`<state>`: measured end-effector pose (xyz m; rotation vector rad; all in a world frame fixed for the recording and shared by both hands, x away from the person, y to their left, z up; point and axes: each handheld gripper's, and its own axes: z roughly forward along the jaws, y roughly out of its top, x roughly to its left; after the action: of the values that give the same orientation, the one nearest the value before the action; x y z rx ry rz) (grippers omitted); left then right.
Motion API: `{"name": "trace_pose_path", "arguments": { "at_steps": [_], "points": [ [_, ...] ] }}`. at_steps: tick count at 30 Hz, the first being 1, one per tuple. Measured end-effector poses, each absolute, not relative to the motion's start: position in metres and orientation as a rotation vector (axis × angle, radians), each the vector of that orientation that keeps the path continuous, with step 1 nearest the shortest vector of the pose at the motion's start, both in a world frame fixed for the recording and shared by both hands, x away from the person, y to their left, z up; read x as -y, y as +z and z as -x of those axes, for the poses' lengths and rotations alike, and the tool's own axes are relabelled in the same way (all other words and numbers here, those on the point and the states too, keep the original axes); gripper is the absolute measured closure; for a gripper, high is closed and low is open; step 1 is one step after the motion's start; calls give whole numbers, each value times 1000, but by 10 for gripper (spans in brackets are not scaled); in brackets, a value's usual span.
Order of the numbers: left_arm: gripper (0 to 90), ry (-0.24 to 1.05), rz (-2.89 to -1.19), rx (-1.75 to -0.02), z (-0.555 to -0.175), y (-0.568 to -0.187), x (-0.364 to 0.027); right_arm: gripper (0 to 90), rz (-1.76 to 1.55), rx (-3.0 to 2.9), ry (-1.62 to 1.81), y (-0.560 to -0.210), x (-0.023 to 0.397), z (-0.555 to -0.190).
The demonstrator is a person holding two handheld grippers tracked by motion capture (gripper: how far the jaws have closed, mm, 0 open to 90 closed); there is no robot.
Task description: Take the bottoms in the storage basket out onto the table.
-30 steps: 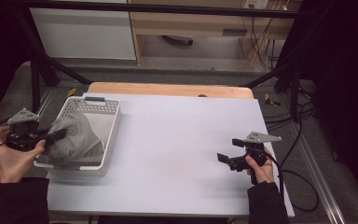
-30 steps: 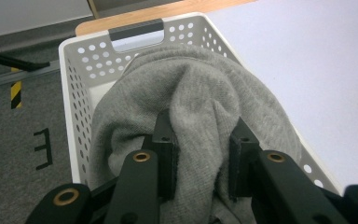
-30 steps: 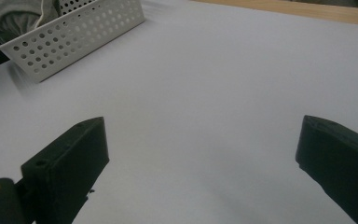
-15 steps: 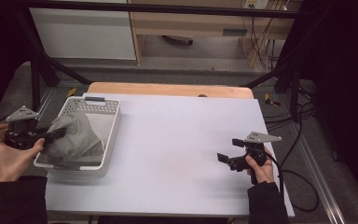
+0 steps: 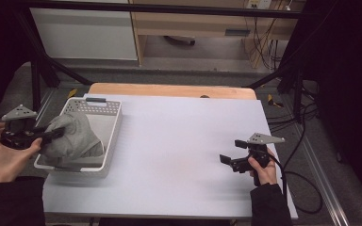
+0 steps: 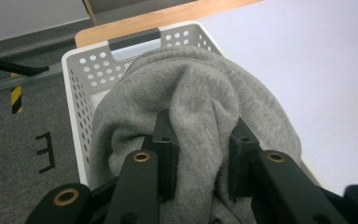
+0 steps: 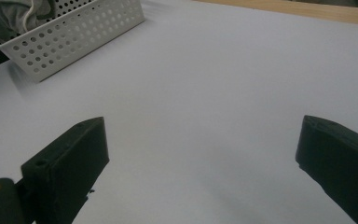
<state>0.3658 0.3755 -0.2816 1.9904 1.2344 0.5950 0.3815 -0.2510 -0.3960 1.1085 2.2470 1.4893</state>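
Note:
A grey knitted garment bulges up out of a white perforated basket at the table's left. My left gripper is shut on a fold of that garment, which fills the gap between its jaws in the left gripper view. The basket's rim and dark handle show behind the cloth. My right gripper rests low over the white table at the right, open, with bare tabletop between its jaws. The basket lies far off to its upper left.
A wooden strip runs along the table's far edge. Black frame bars and cables stand around the table, with a cable trailing off the right side. Grey floor with yellow-black tape lies left of the basket.
The left gripper has lifted the grey garment slightly higher and pulled it a little toward the basket's left side. The right gripper has stayed still.

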Motion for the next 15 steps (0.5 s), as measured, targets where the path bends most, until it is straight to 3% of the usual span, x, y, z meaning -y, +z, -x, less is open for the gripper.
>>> {"name": "trace_pose_path", "arguments": {
  "at_steps": [15],
  "points": [
    [696, 605, -1991, -1211, -363, -268, -371, 28, -1111, -2250, 1487, -396, 251, -382]
  ]
}}
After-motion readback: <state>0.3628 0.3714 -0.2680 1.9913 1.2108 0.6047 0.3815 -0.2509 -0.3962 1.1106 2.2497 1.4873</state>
